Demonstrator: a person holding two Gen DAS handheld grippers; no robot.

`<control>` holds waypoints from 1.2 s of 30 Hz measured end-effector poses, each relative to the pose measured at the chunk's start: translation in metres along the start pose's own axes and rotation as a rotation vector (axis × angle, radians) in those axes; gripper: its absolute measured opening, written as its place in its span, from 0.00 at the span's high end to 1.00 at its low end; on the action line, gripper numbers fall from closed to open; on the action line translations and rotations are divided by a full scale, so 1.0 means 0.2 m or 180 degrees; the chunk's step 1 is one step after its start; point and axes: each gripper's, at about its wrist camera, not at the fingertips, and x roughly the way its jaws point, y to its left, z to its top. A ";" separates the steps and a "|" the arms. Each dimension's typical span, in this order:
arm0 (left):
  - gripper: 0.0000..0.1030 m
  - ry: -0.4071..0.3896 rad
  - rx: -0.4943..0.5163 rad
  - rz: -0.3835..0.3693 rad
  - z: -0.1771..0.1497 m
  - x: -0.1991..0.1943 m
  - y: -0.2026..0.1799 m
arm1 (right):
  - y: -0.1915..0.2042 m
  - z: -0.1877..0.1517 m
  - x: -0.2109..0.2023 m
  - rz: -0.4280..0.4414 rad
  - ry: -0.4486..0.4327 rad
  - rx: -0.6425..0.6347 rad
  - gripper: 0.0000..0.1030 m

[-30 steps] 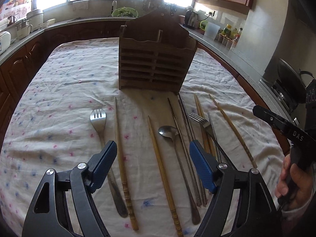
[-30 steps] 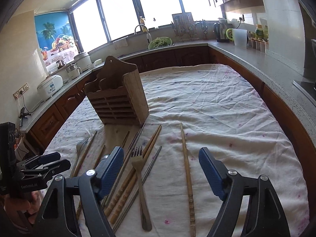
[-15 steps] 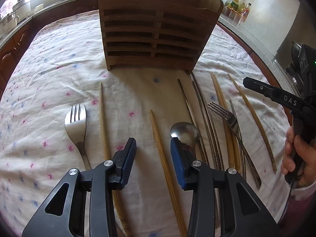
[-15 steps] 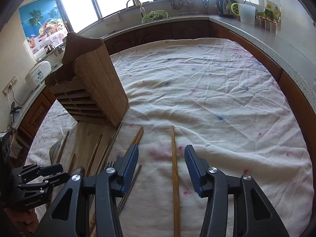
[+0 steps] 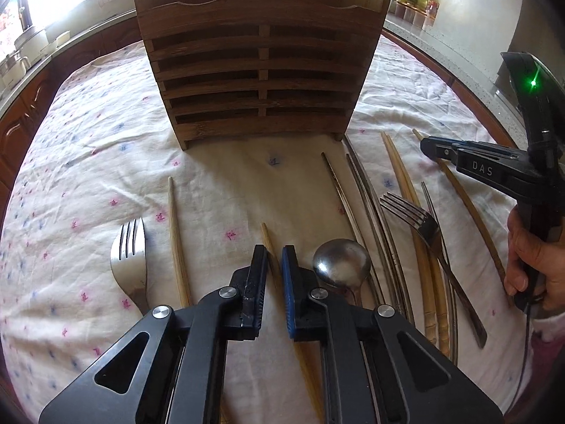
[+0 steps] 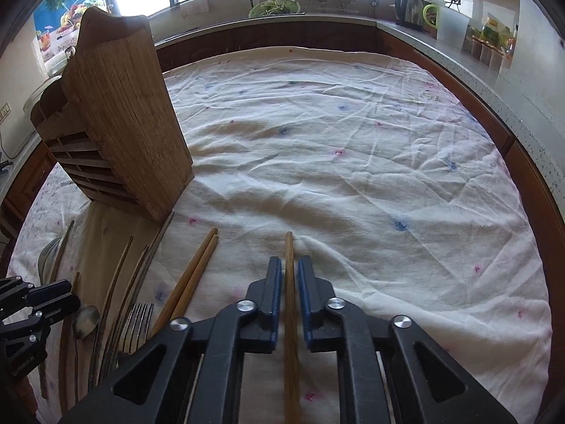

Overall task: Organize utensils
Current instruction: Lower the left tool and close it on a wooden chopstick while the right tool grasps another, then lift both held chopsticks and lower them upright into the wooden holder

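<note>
**A:** What does the left wrist view show?

**B:** The left gripper (image 5: 273, 252) has its jaws drawn in around a wooden chopstick (image 5: 265, 234) lying on the tablecloth (image 5: 88, 162). The blue pads sit close on either side of it, though a thin gap shows, so I cannot tell whether they are pressing yet. A spoon (image 5: 342, 263) lies just right of the jaws, a fork (image 5: 129, 258) to the left, with another chopstick (image 5: 174, 229) between that fork and the gripper. The wooden rack (image 5: 261, 70) stands upright beyond them. Further right lie metal chopsticks (image 5: 367, 205), a second fork (image 5: 420, 222) and more wooden sticks. The right gripper (image 5: 429, 146) shows at the right edge, held by a hand (image 5: 536, 265).

**A:** And the right wrist view?

**B:** The right gripper (image 6: 290, 265) is clamped narrowly about one lone chopstick (image 6: 289, 247) that lies flat on the cloth (image 6: 353, 141), its tip poking out past the pads. A pair of chopsticks (image 6: 201, 261) rests near its left, and the rack (image 6: 120, 123) stands well back on the left. The left gripper (image 6: 72, 298) is at the left edge, over the spoon (image 6: 84, 319).
</note>
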 end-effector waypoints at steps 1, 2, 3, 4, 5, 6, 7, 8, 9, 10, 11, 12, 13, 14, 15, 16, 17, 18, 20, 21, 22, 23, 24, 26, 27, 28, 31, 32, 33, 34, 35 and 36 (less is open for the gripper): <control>0.93 -0.0009 0.0001 -0.0011 0.00 0.00 0.00 | 0.00 0.00 0.00 0.0015 0.0001 0.0009 0.94; 0.94 -0.0019 -0.0005 -0.0022 0.00 0.00 0.01 | -0.01 0.00 0.00 0.0039 0.0001 0.0020 0.95; 0.96 -0.0021 -0.0030 -0.0049 0.00 -0.01 0.01 | -0.01 0.00 -0.01 0.0075 -0.0001 0.0041 0.95; 0.96 -0.0022 -0.0064 -0.0089 -0.01 -0.02 0.03 | -0.02 0.00 -0.02 0.0122 -0.0006 0.0076 0.95; 0.96 -0.0037 -0.0091 -0.0112 -0.02 -0.03 0.04 | -0.02 0.00 -0.04 0.0161 -0.0028 0.0106 0.95; 0.96 -0.0062 -0.0106 -0.0126 -0.02 -0.05 0.05 | -0.01 0.00 -0.06 0.0177 -0.0059 0.0119 0.95; 0.96 -0.0091 -0.0121 -0.0150 -0.03 -0.08 0.06 | -0.01 -0.01 -0.09 0.0206 -0.0097 0.0128 0.95; 0.96 -0.0125 -0.0143 -0.0176 -0.04 -0.11 0.08 | -0.01 -0.01 -0.12 0.0246 -0.0130 0.0143 0.95; 0.96 -0.0161 -0.0162 -0.0209 -0.04 -0.15 0.09 | -0.01 -0.01 -0.15 0.0282 -0.0165 0.0165 0.95; 0.96 -0.0196 -0.0177 -0.0247 -0.04 -0.18 0.09 | -0.01 -0.01 -0.18 0.0305 -0.0204 0.0179 0.95; 0.96 -0.0239 -0.0196 -0.0286 -0.04 -0.22 0.10 | -0.01 -0.01 -0.22 0.0324 -0.0245 0.0187 0.95; 0.96 -0.0287 -0.0216 -0.0325 -0.05 -0.26 0.11 | -0.01 -0.01 -0.26 0.0347 -0.0288 0.0201 0.95; 0.96 -0.0335 -0.0233 -0.0356 -0.05 -0.30 0.12 | -0.01 -0.01 -0.30 0.0372 -0.0331 0.0215 0.95; 0.96 -0.0392 -0.0249 -0.0386 -0.05 -0.34 0.13 | 0.00 -0.01 -0.34 0.0394 -0.0375 0.0218 0.95; 0.96 -0.0454 -0.0267 -0.0418 -0.05 -0.39 0.14 | 0.00 -0.01 -0.38 0.0415 -0.0428 0.0224 0.95; 0.96 -0.0511 -0.0284 -0.0451 -0.05 -0.44 0.14 | 0.01 -0.01 -0.43 0.0440 -0.0478 0.0231 0.95; 0.96 -0.0568 -0.0298 -0.0486 -0.05 -0.49 0.15 | 0.01 -0.01 -0.47 0.0454 -0.0528 0.0238 0.95; 0.96 -0.0627 -0.0308 -0.0515 -0.05 -0.53 0.15 | 0.01 -0.01 -0.51 0.0464 -0.0579 0.0236 0.95; 0.96 -0.0741 -0.0314 -0.0553 -0.06 -0.62 0.16 | 0.02 -0.01 -0.60 0.0501 -0.0676 0.0243 0.95; 0.96 -0.0795 -0.0320 -0.0582 -0.06 -0.66 0.17 | 0.03 -0.02 -0.64 0.0516 -0.0725 0.0243 0.95; 0.96 -0.0844 -0.0325 -0.0600 -0.06 -0.70 0.17 | 0.03 -0.02 -0.68 0.0518 -0.0769 0.0234 0.95; 0.96 -0.0895 -0.0326 -0.0613 -0.07 -0.73 0.16 | 0.04 -0.03 -0.72 0.0524 -0.0811 0.0226 0.95; 0.96 -0.0945 -0.0328 -0.0631 -0.07 -0.77 0.17 | 0.05 -0.03 -0.75 0.0537 -0.0851 0.0220 0.95; 0.96 -0.1030 -0.0321 -0.0652 -0.08 -0.83 0.16 | 0.06 -0.04 -0.82 0.0546 -0.0929 0.0211 0.95; 0.96 -0.1069 -0.0316 -0.0658 -0.09 -0.85 0.17 | 0.06 -0.04 -0.85 0.0548 -0.0965 0.0203 0.95; 0.96 -0.1106 -0.0317 -0.0665 -0.10 -0.88 0.17 | 0.07 -0.05 -0.88 0.0553 -0.0998 0.0200 0.95; 0.96 -0.1194 -0.0317 -0.0674 -0.11 -0.93 0.17 | 0.09 -0.06 -0.95 0.0540 -0.1088 0.0179 0.95; 0.96 -0.1226 -0.0315 -0.0670 -0.12 -0.95 0.18 | 0.09 -0.06 -0.96 0.0540 -0.1108 0.0176 0.95; 0.96 -0.1252 -0.0315 -0.0662 -0.12 -0.96 0.18 | 0.10 -0.06 -0.98 0.0536 -0.1137 0.0176 0.95; 0.96 -0.1271 -0.0315 -0.0665 -0.12 -0.97 0.18 | 0.10 -0.06 -0.99 0.0526 -0.1155 0.0172 0.95; 0.96 -0.1296 -0.0318 -0.0672 -0.12 -0.99 0.19 | 0.10 -0.06 -1.00 0.0534 -0.1170 0.0178 0.95; 0.96 -0.1321 -0.0324 -0.0663 -0.13 -0.99 0.19 | 0.10 -0.07 -1.02 0.0545 -0.1191 0.0184 0.95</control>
